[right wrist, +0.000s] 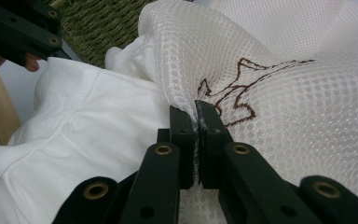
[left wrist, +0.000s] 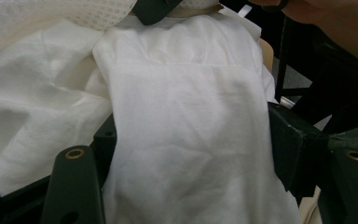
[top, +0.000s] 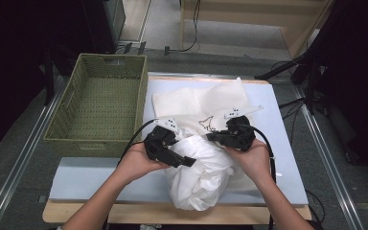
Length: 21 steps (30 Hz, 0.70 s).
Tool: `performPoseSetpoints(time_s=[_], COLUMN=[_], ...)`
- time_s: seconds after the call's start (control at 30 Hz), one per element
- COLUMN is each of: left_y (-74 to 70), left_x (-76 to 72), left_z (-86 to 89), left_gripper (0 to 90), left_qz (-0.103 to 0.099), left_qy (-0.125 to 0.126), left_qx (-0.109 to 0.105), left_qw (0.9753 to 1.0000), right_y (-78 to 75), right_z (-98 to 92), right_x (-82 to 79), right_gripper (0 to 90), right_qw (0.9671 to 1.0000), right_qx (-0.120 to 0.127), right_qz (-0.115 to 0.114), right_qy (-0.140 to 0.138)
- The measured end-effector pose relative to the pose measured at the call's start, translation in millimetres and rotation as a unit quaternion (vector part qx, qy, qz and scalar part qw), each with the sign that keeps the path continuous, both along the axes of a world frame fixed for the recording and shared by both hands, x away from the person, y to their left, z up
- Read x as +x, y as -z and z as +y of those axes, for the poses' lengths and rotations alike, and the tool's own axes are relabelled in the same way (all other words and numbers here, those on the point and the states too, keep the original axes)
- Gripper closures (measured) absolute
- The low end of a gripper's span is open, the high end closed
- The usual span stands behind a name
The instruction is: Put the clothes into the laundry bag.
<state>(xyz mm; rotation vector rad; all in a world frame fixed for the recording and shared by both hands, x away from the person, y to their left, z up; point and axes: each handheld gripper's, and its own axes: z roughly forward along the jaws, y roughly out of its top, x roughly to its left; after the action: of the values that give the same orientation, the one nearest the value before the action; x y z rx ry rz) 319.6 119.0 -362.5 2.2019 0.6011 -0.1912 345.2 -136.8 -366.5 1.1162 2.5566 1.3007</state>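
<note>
A white mesh bag (top: 199,103) with a brown stitched outline lies on the counter (top: 81,179), and a crumpled white cloth (top: 201,175) bulges near the counter's front edge, partly against the bag. The right tongs (right wrist: 196,109) are pinched tight on an edge of the mesh bag — the netting is squeezed flat between the two black tips, just beside the brown stitching. The left tongs (left wrist: 191,140) stand apart, one on each side of a wide flat fold of the white cloth, which runs through the gap between them. I cannot tell whether they press on it. In the high view the left tongs (top: 188,162) sit on top of the cloth and the right tongs (top: 212,137) reach in from the other side — both hands are close together. A green woven basket (top: 57,132) stands to the left, touching the counter's edge.
</note>
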Motion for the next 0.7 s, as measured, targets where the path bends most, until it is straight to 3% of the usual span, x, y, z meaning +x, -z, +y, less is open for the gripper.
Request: performPoseSetpoints(time_s=[0.23, 0.47, 0.6, 0.7], left_y=[-10.6, -14.9, -11.3, -4.6], left_x=[-4.6, -19.0, -27.9, -34.1], left_z=[21.1, 40.6, 54.7, 63.3], left_gripper=[30.4, 33.9, 40.0, 47.9], left_qz=[-0.011, -0.022, -0.028, -0.020], left_qy=[-0.016, -0.037, -0.051, -0.063], left_qx=[-0.012, -0.005, -0.008, -0.007], left_qw=[0.9997, 0.9991, 0.9983, 0.9978], right_y=[0.1, 0.4, -0.1, -0.2], right_z=[-1.1, -2.6, -2.0, -2.6], right_x=[1.2, 3.2, 3.6, 4.0], right_gripper=[88.1, 88.1, 88.1, 88.0], right_qw=[1.0000, 1.0000, 1.0000, 1.0000], right_qx=[-0.002, 0.002, 0.001, 0.001], right_qz=[0.002, 0.005, 0.005, 0.005], right_qy=[0.000, -0.001, -0.001, -0.002])
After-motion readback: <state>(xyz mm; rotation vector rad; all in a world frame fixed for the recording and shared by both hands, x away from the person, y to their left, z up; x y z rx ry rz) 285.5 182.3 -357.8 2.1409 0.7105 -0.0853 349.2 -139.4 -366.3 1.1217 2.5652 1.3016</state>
